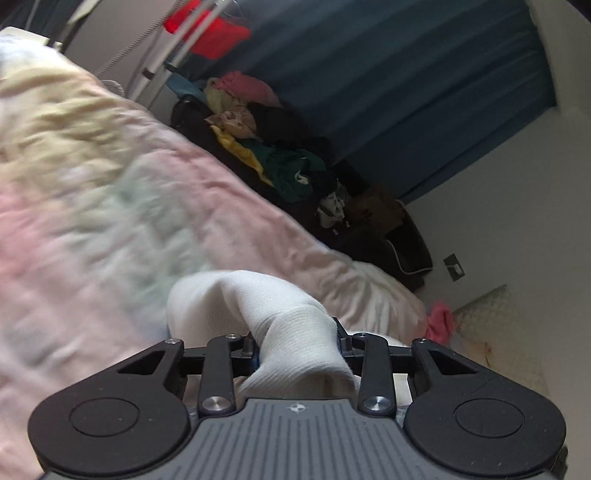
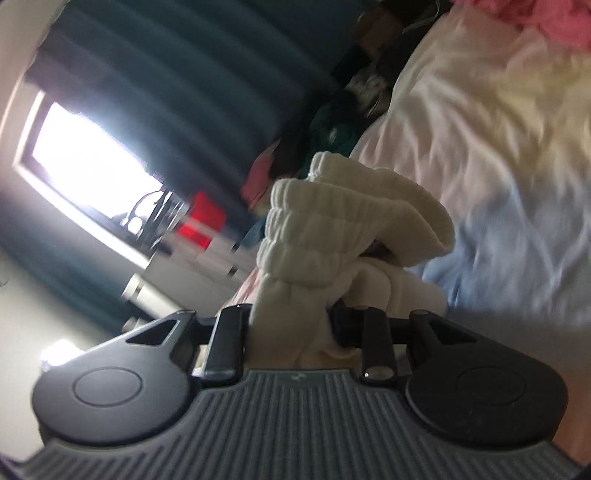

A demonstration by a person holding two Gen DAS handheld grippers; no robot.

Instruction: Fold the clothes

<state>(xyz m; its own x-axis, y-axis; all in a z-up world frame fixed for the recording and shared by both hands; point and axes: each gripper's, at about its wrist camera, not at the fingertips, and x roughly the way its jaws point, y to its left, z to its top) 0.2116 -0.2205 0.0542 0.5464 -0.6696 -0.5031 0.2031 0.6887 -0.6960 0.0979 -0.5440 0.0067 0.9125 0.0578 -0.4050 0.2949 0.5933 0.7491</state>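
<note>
A white sock [image 1: 258, 306] is pinched in my left gripper [image 1: 297, 350], which is shut on its smooth end; the fabric bulges forward over the pastel bedspread [image 1: 110, 192]. In the right wrist view my right gripper [image 2: 291, 325] is shut on the ribbed cuff end of a white sock [image 2: 332, 218], whose cuff stands up and flops to the right. The fingertips of both grippers are hidden by the cloth. Whether both hold the same sock I cannot tell.
A heap of unfolded clothes [image 1: 266, 147] lies along the bed's far side under a blue curtain [image 1: 406, 74]. A pink garment [image 1: 439, 321] sits by the bed's corner. A red cloth [image 1: 210, 29] hangs on a rack. A bright window [image 2: 85, 158] shows at left.
</note>
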